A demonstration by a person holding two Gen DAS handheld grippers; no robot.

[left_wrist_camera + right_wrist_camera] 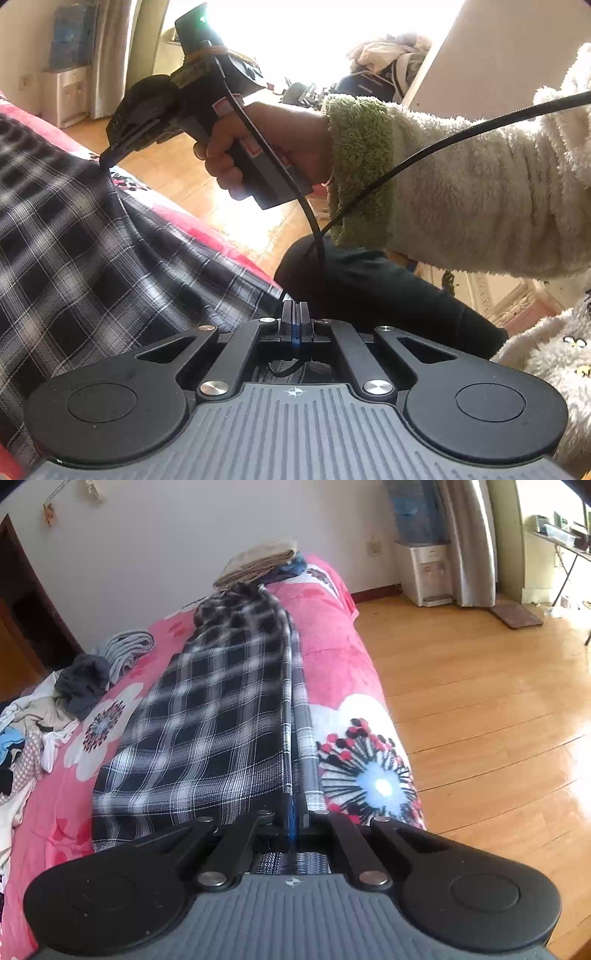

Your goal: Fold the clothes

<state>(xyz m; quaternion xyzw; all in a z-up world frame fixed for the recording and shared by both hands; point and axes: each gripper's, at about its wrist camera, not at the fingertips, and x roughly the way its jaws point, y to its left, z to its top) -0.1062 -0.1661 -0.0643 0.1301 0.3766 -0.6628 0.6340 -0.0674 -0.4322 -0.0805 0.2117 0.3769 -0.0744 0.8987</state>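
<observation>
We had the plaid shirt [207,716] stretched long across the pink bed [332,646], and both grippers were clenched on its near edge — the right gripper [293,819] pinching the fabric along the fold line, the left gripper [295,314] closed on a corner of the same cloth. One lengthwise fold looked started, we judged, but the shirt was far from a neat packet — a folded stack [258,563] sat at the far end, and a heap of loose clothes [33,723] waited beside it.

Both hand-held grippers, left [294,314] and right [294,814], clamp shut (angled downward).
</observation>
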